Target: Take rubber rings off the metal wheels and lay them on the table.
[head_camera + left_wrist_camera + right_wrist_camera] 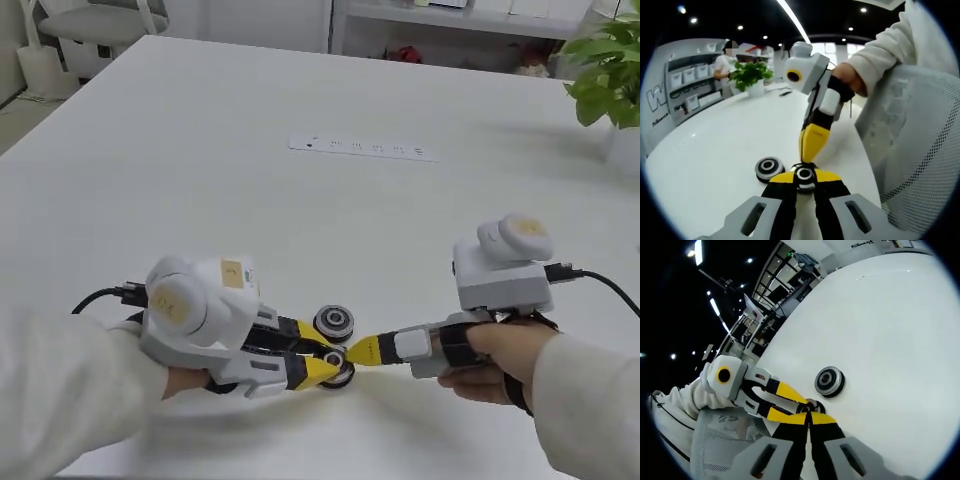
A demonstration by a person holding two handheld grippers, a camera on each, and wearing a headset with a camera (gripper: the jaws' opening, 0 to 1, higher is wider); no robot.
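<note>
Left tongs (328, 360) pinch a metal wheel (804, 179) between their yellow tips, one tip on each side of it. The wheel sits low against the white tabletop (300, 220).

Right tongs (358, 351) come in from the opposite side, point to point with the left pair. Their tips are pressed together, leaving only a thin dark line between them. In the left gripper view their point touches the rim of the held wheel on the side away from the left tongs. Cannot tell whether any rubber is caught between them.

A second wheel (830, 382) lies flat on the tabletop just beside the meeting point, apart from both tongs. It has a dark outer band and a pale hub. In the head view it is on the far side of the tips; in the left gripper view it is left of the left tongs' tips.

A hand in a pale sleeve grips each tool.

Well beyond both tongs, a white power strip (363, 148) lies on the tabletop. A green plant (605, 70) stands farther off, on the right tongs' side.
</note>
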